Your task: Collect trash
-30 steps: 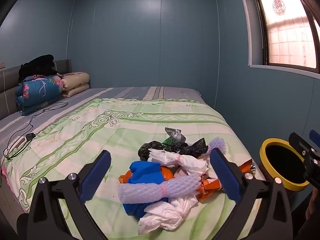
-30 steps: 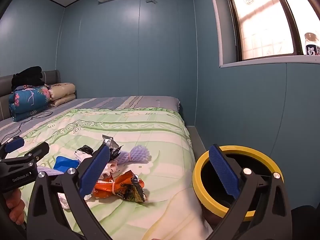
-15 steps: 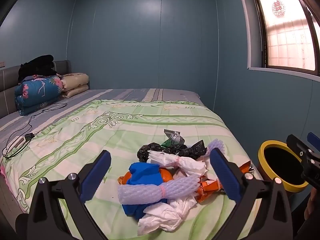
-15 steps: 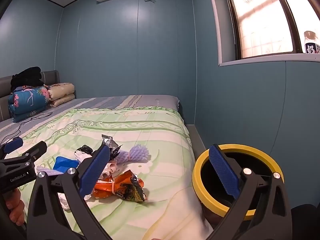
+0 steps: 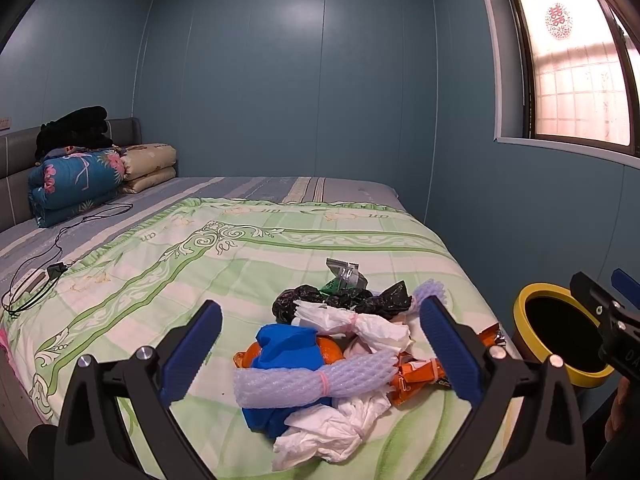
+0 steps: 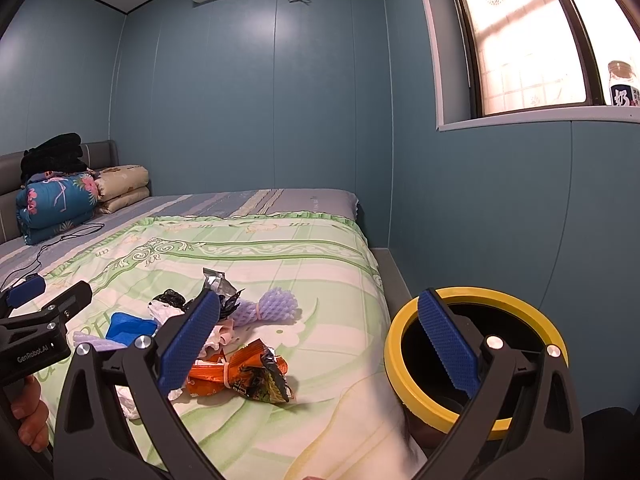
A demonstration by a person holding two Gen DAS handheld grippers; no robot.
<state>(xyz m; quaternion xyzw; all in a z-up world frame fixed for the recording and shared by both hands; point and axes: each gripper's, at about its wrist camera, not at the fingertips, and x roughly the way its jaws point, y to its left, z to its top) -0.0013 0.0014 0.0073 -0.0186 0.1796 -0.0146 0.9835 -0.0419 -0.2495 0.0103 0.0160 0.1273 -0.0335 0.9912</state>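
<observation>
Green-patterned quilt (image 5: 168,264) under a heap of trash (image 5: 332,344) near the bed's corner, yellow-rimmed bin (image 6: 476,360) just beside the bed, left gripper (image 5: 320,356) wide open and empty around the heap, right gripper (image 6: 316,344) wide open, empty, folded blankets (image 5: 76,184) and black cable (image 5: 52,256) well apart.

Readable markings
"GenRobot.AI" stands in white on the left hand-held gripper (image 6: 44,304); a red double-happiness character hangs on the window (image 5: 558,20); the bottle (image 6: 623,85) label shows one white character

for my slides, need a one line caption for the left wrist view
Open left gripper faces a heap of trash on the green quilt; yellow-rimmed bin stands beside the bed.
</observation>
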